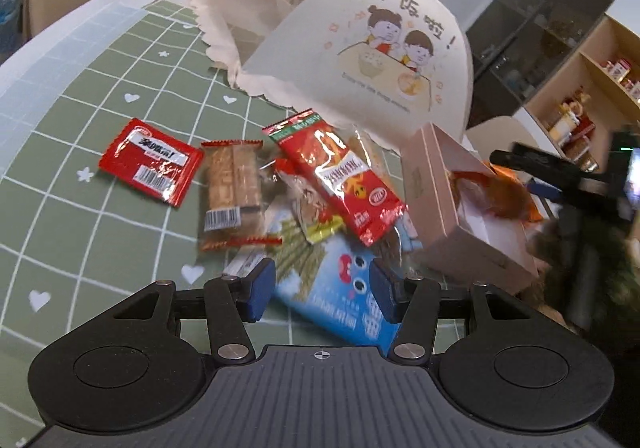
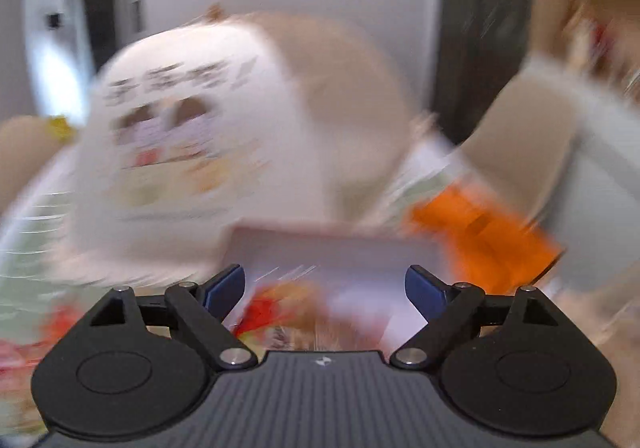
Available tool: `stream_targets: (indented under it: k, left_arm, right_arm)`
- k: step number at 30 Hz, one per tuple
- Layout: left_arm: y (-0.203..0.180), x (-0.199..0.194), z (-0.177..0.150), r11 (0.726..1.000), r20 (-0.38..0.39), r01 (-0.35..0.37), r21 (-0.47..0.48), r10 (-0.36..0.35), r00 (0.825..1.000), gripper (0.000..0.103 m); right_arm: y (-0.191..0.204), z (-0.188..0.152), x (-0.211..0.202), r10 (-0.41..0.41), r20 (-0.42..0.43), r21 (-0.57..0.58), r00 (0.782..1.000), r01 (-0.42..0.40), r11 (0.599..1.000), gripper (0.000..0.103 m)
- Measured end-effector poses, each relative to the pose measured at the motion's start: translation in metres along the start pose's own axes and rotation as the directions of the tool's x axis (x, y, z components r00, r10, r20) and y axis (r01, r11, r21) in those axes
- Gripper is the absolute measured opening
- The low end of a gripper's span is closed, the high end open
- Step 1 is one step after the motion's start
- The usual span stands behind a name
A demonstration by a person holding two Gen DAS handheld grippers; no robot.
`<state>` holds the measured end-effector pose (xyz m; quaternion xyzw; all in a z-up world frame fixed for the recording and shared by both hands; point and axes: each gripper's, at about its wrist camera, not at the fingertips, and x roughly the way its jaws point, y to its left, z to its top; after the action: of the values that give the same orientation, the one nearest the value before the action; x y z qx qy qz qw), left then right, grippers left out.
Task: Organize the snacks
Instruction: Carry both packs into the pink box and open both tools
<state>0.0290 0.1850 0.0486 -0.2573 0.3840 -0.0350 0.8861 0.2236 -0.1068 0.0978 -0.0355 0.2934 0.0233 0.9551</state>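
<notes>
In the left wrist view several snack packets lie on a green grid mat point(image 1: 80, 184): a flat red sachet point(image 1: 151, 162), a brown biscuit bar point(image 1: 233, 193), a long red packet point(image 1: 340, 176) and a blue packet point(image 1: 340, 296). My left gripper point(image 1: 322, 288) is open just above the blue packet, its fingers either side of it. A pink box point(image 1: 452, 208) at the right holds an orange packet point(image 1: 504, 194). The right wrist view is motion-blurred; my right gripper point(image 2: 324, 294) is open and empty above the pink box point(image 2: 332, 244), with an orange packet point(image 2: 480, 232) at the right.
A white paper bag with a cartoon print point(image 1: 360, 48) lies tipped over behind the snacks; it also shows blurred in the right wrist view point(image 2: 208, 152). The other gripper's dark arm point(image 1: 560, 172) shows at the right. Shelves point(image 1: 592, 88) stand beyond the table.
</notes>
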Motion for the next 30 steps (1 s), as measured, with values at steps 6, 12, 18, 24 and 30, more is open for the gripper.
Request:
stream_targets:
  k: [6, 12, 18, 24, 30]
  left_arm:
    - [0.004, 0.001, -0.008, 0.999, -0.013, 0.003, -0.044, -0.004, 1.000, 0.057]
    - [-0.005, 0.013, -0.015, 0.999, -0.063, 0.022, -0.037, -0.024, 0.998, 0.057]
    - [-0.003, 0.012, -0.019, 0.999, -0.089, 0.004, -0.041, -0.008, 0.996, 0.057]
    - [0.019, 0.002, -0.018, 0.992, -0.051, -0.031, -0.121, 0.025, 0.998, 0.057]
    - [0.039, -0.007, -0.003, 0.978, 0.011, -0.077, -0.192, 0.081, 0.997, 0.057]
  right_arm:
    - [-0.020, 0.001, 0.003, 0.189, -0.043, 0.042, 0.981, -0.188, 0.981, 0.087]
    - [0.067, 0.004, -0.009, 0.299, -0.142, -0.213, 0.944, -0.324, 0.922, 0.084]
    - [0.153, -0.011, 0.033, 0.224, -0.253, -0.400, 0.941, -0.312, 0.862, 0.063]
    - [0.174, -0.039, 0.021, 0.280, -0.361, -0.400, 0.890, -0.419, 0.815, 0.040]
    - [0.145, -0.079, -0.033, 0.465, -0.469, -0.239, 0.751, -0.614, 0.752, 0.034]
